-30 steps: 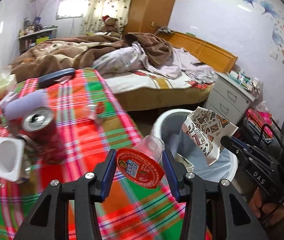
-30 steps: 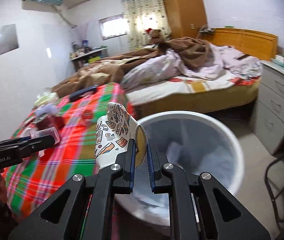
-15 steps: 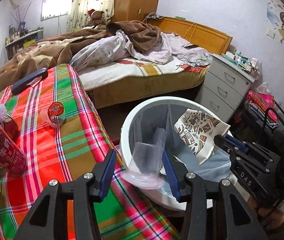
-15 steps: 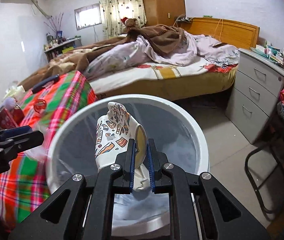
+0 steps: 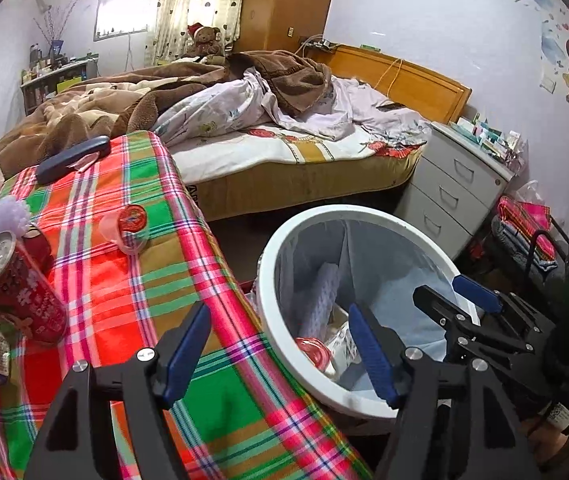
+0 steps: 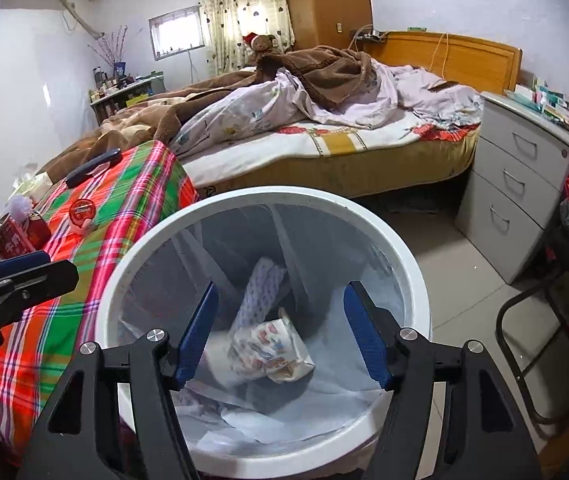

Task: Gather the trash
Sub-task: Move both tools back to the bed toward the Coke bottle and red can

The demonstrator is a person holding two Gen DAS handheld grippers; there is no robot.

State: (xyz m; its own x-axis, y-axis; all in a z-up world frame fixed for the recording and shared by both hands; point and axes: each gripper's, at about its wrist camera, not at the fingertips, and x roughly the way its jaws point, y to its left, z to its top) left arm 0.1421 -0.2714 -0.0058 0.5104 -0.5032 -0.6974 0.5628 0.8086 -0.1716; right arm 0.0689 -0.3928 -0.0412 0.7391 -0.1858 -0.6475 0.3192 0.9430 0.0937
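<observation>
Soft daylight from a blown-out window (image 5: 124, 14) and curtain (image 5: 200, 8) fills the bedroom evenly, casting faint shadows, as fisheye distortion bends the walls, dark corners vignette both views, and a crumpled paper cup (image 6: 270, 346) in the bin (image 6: 412, 264) blurs slightly.

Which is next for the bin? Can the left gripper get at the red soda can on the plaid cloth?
Probably yes. The left gripper is open and empty, and the red soda can stands upright near the cloth's edge with bare plaid cloth between them; a white container crowds its near side.
</observation>
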